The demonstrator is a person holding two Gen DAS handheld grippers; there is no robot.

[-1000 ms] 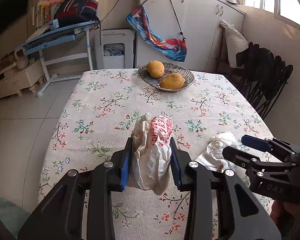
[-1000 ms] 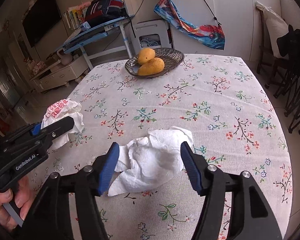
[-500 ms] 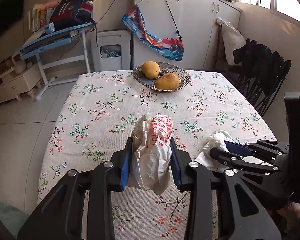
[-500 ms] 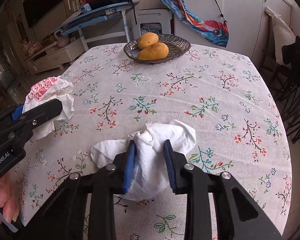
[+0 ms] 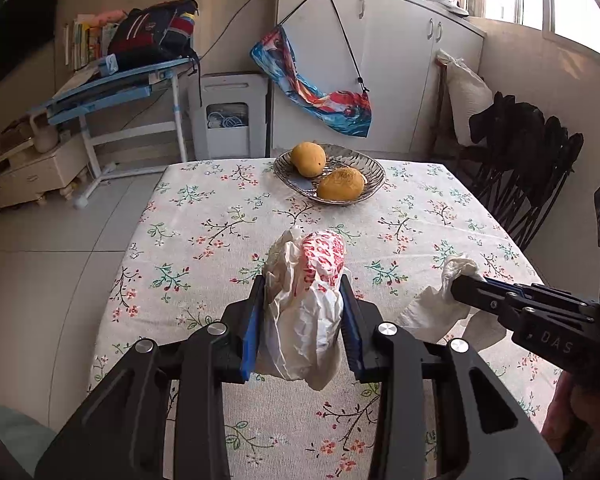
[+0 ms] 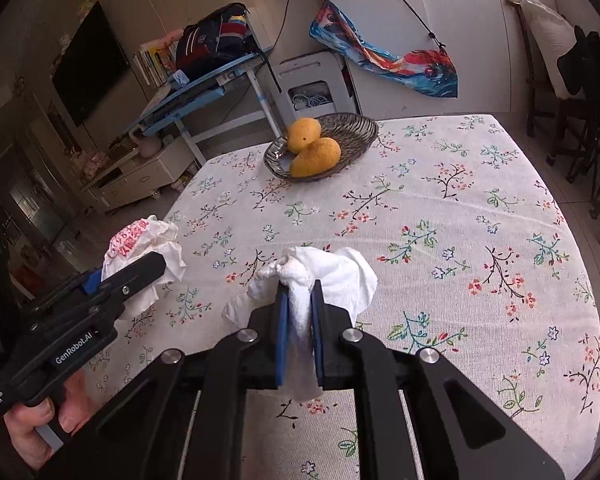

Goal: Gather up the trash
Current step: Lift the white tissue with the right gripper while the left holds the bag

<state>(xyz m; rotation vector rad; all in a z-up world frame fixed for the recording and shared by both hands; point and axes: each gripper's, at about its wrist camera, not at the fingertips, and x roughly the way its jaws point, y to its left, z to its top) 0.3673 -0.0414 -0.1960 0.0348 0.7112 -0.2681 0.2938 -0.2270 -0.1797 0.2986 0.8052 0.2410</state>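
— Any lettering you can read?
— "GenRobot.AI" in white on the side of the left hand-held gripper (image 6: 152, 268), and "DAS" on the body of the right hand-held gripper (image 5: 466, 292).
— Anything else?
— Nothing legible.

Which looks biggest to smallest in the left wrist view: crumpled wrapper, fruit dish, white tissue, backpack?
1. crumpled wrapper, though nearest the camera
2. fruit dish and backpack: look alike, unranked
3. white tissue, partly hidden
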